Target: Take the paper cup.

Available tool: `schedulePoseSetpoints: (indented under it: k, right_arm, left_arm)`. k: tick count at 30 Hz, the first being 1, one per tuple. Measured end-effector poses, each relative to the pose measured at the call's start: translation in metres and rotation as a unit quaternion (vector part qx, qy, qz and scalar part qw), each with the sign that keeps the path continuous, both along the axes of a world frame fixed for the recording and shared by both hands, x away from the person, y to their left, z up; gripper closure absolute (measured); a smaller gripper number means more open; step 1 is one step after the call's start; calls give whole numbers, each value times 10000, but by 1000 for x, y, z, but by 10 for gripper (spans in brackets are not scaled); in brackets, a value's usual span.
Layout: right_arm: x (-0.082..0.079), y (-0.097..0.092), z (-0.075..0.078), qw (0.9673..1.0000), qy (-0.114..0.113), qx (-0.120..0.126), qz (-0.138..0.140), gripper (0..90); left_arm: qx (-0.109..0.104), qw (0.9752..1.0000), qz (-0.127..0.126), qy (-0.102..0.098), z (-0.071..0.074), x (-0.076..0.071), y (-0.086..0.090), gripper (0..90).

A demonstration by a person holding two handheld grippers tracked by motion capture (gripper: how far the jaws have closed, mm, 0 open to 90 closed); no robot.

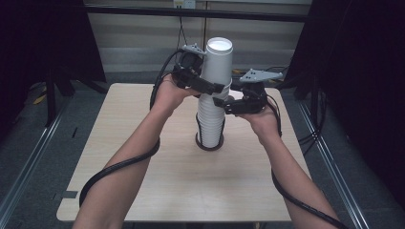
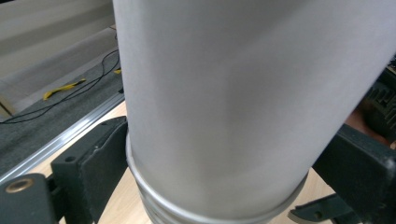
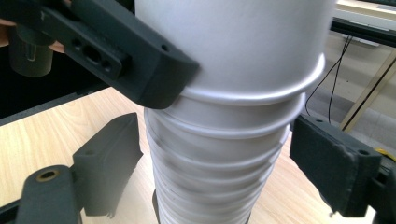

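Note:
A tall stack of upside-down white paper cups (image 1: 210, 121) stands on a black round base (image 1: 209, 145) at the middle of the wooden table (image 1: 143, 181). The top cup (image 1: 217, 59) sits raised above the others. My left gripper (image 1: 212, 88) comes in from the left and is shut on this top cup (image 2: 233, 93) just above its rolled rim; one of its fingers (image 3: 140, 60) presses the cup wall. My right gripper (image 1: 220, 102) comes in from the right, a little lower, and its pads (image 3: 112, 158) lie against the stack (image 3: 215, 140) right under that rim.
Black cables trail from both grippers along the forearms to the table's near edge. Dark curtains hang at both sides, metal rails (image 1: 28, 162) run along the floor, and a yellow strip (image 2: 63, 88) and cables lie on the grey floor.

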State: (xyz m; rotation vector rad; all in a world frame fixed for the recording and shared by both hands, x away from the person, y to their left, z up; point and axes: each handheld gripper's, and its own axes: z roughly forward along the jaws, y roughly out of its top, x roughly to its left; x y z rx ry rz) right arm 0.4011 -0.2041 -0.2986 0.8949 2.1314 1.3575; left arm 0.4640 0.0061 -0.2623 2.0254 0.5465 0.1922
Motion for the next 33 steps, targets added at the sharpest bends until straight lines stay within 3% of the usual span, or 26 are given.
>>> schedulePoseSetpoints:
  k: [4,6,10,12,18,20,33]
  right_arm:
    - [-2,-3,4,9999,-97,105,-26,138]
    - [-1,-1,5,10000,-35,86,-37,139]
    - [3,5,4,9999,-15,84,-88,139]
    - [3,5,3,9999,3,110,-109,142]
    - [4,6,2,9997,-8,151,-169,150]
    - [4,6,2,9997,2,145,-192,153]
    - [5,5,3,9997,32,146,-186,161]
  left_arm:
    - [-1,10000,3,-12,-1,0,-1,64]
    - [-36,10000,14,0,-1,0,-3,60]
    - [-36,9998,30,-193,2,-1,-2,57]
    - [-68,9998,7,-190,3,-1,-1,60]
    - [-40,10000,53,-62,6,-1,-1,80]
    - [-131,9998,112,39,6,0,-1,89]
    - [116,9997,190,-128,14,-3,-4,115]
